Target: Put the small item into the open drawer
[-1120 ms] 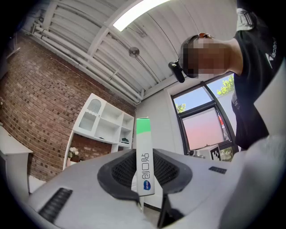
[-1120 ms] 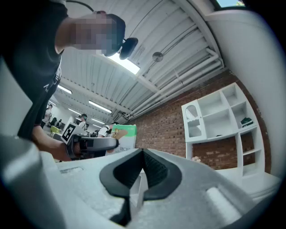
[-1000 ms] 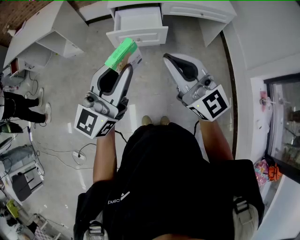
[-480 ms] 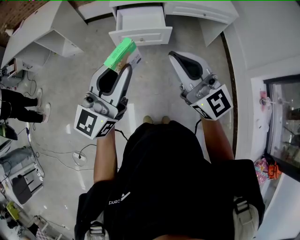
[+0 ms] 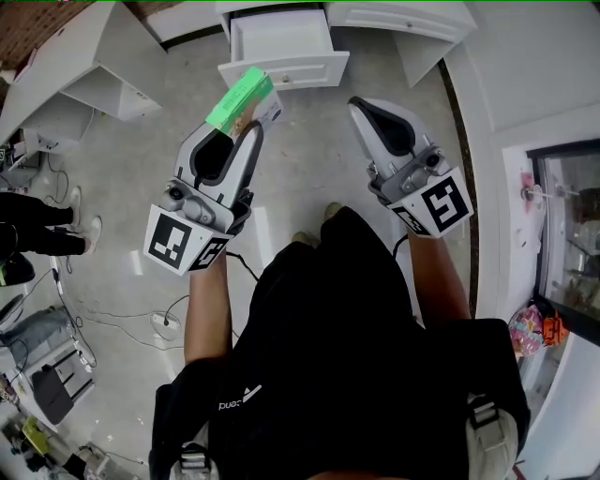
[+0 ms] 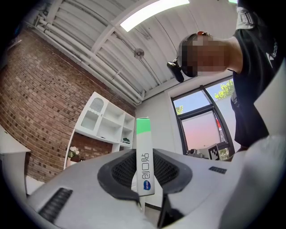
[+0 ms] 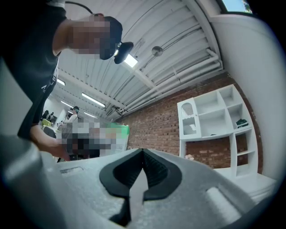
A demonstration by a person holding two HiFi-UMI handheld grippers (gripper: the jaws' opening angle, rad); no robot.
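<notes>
The small item is a slim white box with a green end [image 5: 240, 97]. My left gripper [image 5: 247, 127] is shut on it, and its green end sticks out past the fingertips toward the open white drawer [image 5: 281, 66] at the top of the head view. In the left gripper view the box [image 6: 144, 161] stands upright between the dark pads [image 6: 117, 172]. My right gripper [image 5: 364, 105] hangs to the right of the drawer front, shut on nothing. Its jaws meet in a closed seam in the right gripper view [image 7: 142, 154]. Nothing shows inside the visible part of the drawer.
The drawer belongs to a white cabinet [image 5: 394, 17] along the far wall. A white shelf unit [image 5: 84, 80] stands at the left, and a bystander's legs [image 5: 42, 225] and floor cables [image 5: 159, 319] are further left. A glass-fronted case [image 5: 567, 234] is at the right.
Both grippers have shifted slightly forward toward the drawer, the left still holding the box. The person's feet have moved in a step forward.
</notes>
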